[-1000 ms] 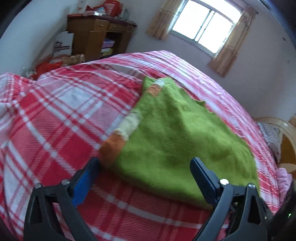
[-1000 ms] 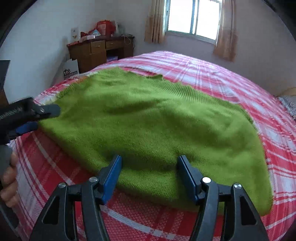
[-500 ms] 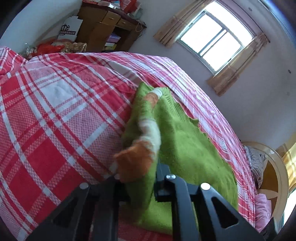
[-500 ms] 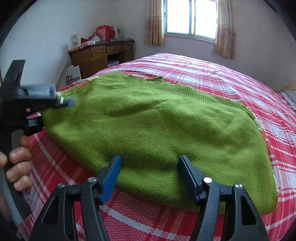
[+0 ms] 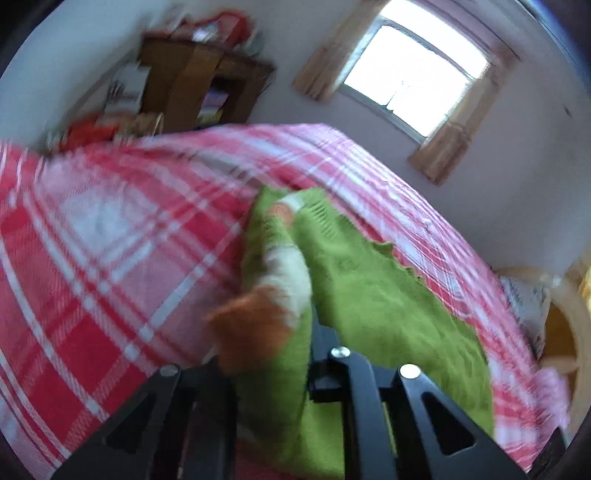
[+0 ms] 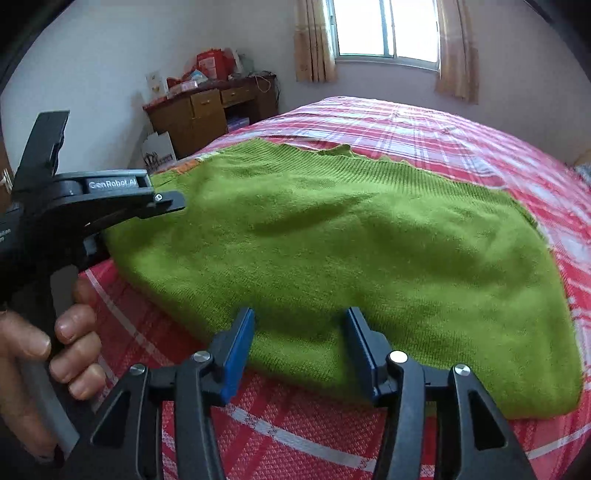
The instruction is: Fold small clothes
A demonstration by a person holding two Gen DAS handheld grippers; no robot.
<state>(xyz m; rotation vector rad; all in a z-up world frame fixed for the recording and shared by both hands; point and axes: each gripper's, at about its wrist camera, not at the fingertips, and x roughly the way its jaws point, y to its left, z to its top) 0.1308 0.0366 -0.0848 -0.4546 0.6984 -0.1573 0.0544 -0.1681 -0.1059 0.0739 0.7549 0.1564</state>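
A green knitted sweater (image 6: pixel 351 243) with an orange and white cuff (image 5: pixel 255 325) lies spread on a red plaid bed (image 6: pixel 295 428). My left gripper (image 5: pixel 269 354) is shut on the sweater's edge (image 5: pixel 369 295) by the cuff and lifts it off the bed. The left gripper also shows in the right wrist view (image 6: pixel 110 199), at the sweater's left edge. My right gripper (image 6: pixel 299 350) is open, with its blue pads (image 6: pixel 236 354) either side of the sweater's near hem, not closed on it.
A wooden desk (image 6: pixel 210 110) with clutter stands against the far wall at the left. A window with curtains (image 6: pixel 384 33) is behind the bed. A round wooden item (image 5: pixel 557 332) sits at the bed's right side.
My left gripper closed on the sweater's cuffed edge and has raised it, bunching the fabric. The right gripper has stayed open at the near hem.
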